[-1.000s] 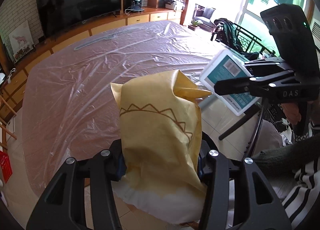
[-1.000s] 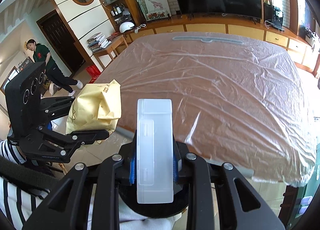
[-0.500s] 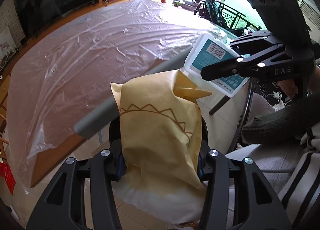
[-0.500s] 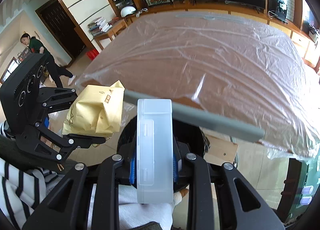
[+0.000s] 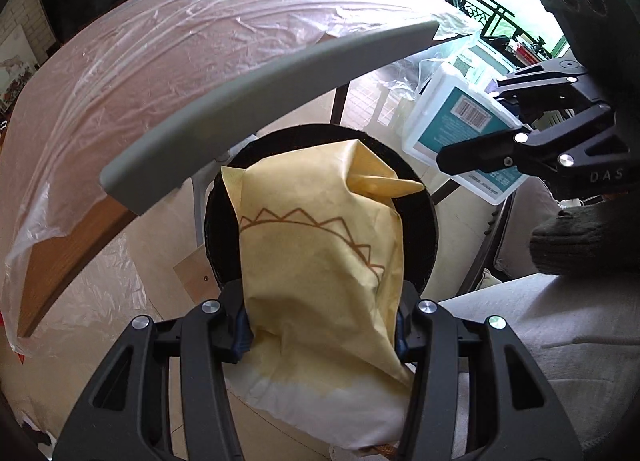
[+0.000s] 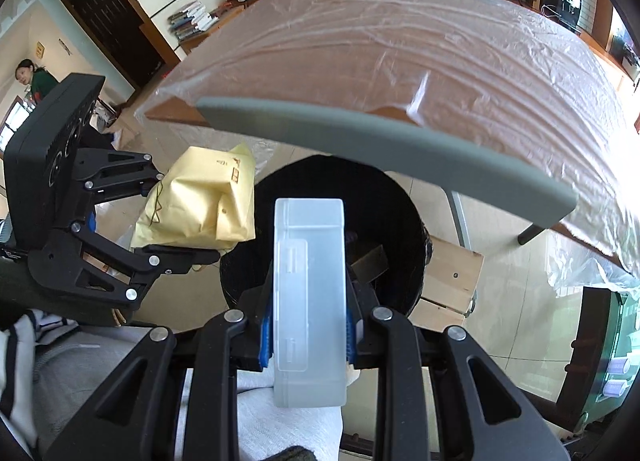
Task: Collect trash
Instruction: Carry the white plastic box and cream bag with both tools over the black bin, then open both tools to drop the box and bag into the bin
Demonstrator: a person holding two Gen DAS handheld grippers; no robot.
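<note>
Trash: soft, light yellow paper bag [image 5: 320, 261] pinched mid-body in left gripper [image 5: 320, 335]; stiff, probably slippery plastic box [image 6: 310, 301] clamped across its narrow sides by right gripper [image 6: 308, 335], above black bin [image 6: 394, 201]

Both grippers are tipped steeply downward, side by side. The left gripper [image 5: 320, 325] has its 2 fingers clamped on the sides of a yellow paper bag [image 5: 316, 261], blue pads pressing into it. The right gripper [image 6: 308, 329] is squeezed tight on a clear plastic box [image 6: 309, 297], held edge-on. A dark knit sleeve [image 5: 576, 241] shows behind the right one.
</note>
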